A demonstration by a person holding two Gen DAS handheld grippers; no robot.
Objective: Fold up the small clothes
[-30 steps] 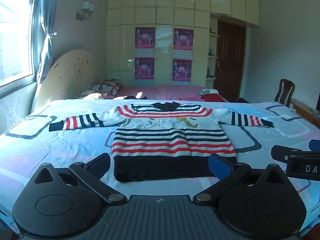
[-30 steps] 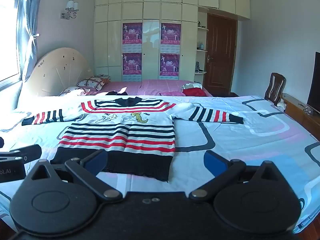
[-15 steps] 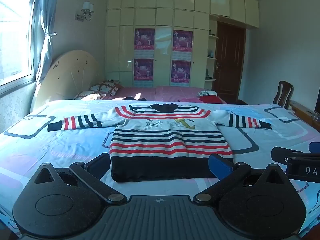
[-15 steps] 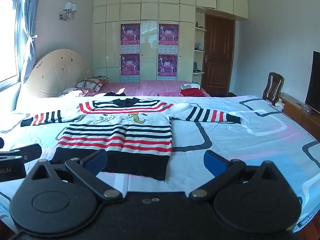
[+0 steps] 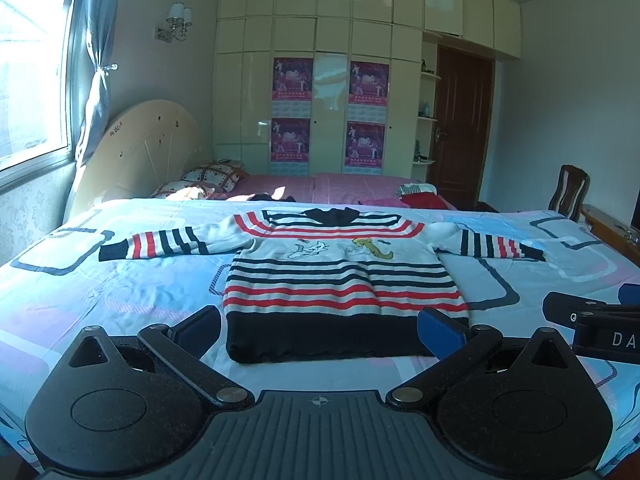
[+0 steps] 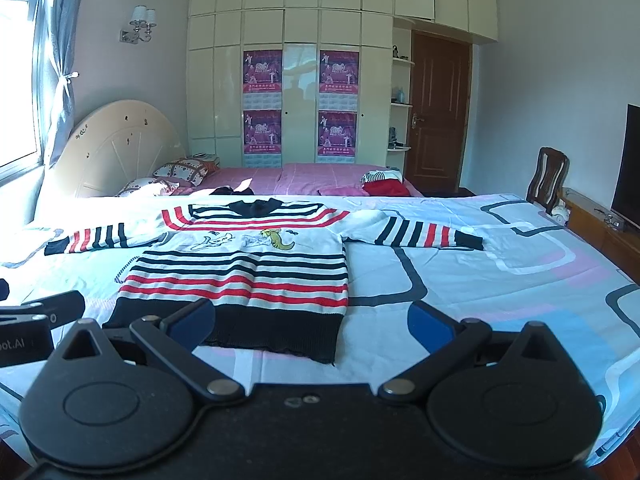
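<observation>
One striped sweater lies flat, both sleeves spread, on the blue patterned bedsheet before you. Your two grippers, left gripper and right gripper, hover near its black hem, jaws wide apart and empty. Its collar is hard to make out.

Both wrist views sit low at the foot edge of the bed, looking level across it toward the wardrobe on the far wall — side by side, the left view a touch further left. Each is close above the sheet, and they share the striped sweater — centred for the left, left of centre for the right.
</observation>
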